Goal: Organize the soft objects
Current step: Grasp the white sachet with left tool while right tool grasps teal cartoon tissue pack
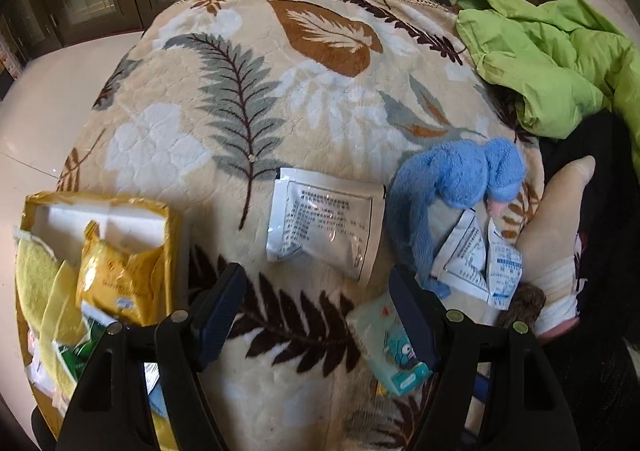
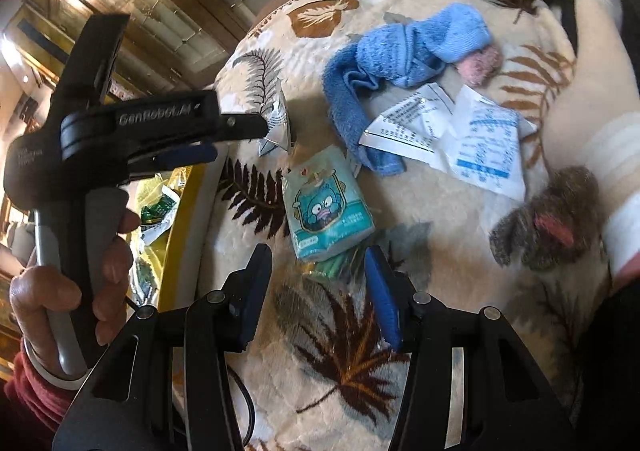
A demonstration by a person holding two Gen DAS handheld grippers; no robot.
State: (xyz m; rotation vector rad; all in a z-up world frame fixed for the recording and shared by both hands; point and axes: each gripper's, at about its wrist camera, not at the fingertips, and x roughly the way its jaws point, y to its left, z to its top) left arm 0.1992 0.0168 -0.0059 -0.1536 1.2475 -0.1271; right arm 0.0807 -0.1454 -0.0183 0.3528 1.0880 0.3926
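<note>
The left claw (image 1: 320, 315) hangs spread wide over a leaf-patterned blanket (image 1: 248, 91), nothing between its blue pads. Just ahead of it lies a white sachet (image 1: 326, 223), flat on the blanket and apart from both fingertips. The right-hand finger of this claw overlaps a teal tissue pack (image 1: 380, 339) printed with a cartoon face; whether it touches the pack cannot be told.

To the left of the left claw, at the blanket's edge, sits a yellow box (image 1: 100, 207) holding a yellow packet (image 1: 116, 279) and a pale yellow cloth (image 1: 34, 275).

The right claw (image 2: 316, 291) is parted partway, with nothing pinched. The teal tissue pack (image 2: 328, 207) lies just beyond its tips, with a small green wrapped item (image 2: 336, 265) in the gap between the fingertips, not pressed by either pad.

Farther out, a blue towel (image 2: 400, 51) lies crumpled, touching a pink fuzzy piece (image 2: 480, 65) at one end. Two more white sachets (image 2: 452, 131) lie overlapping just below the towel. A brown furry object (image 2: 548, 219) sits to the right, near a white-socked foot (image 2: 592, 91). A green jacket (image 1: 552, 55) is bunched at the blanket's far right edge.

In the right wrist view, a hand (image 2: 72, 275) grips the left claw's handle.
</note>
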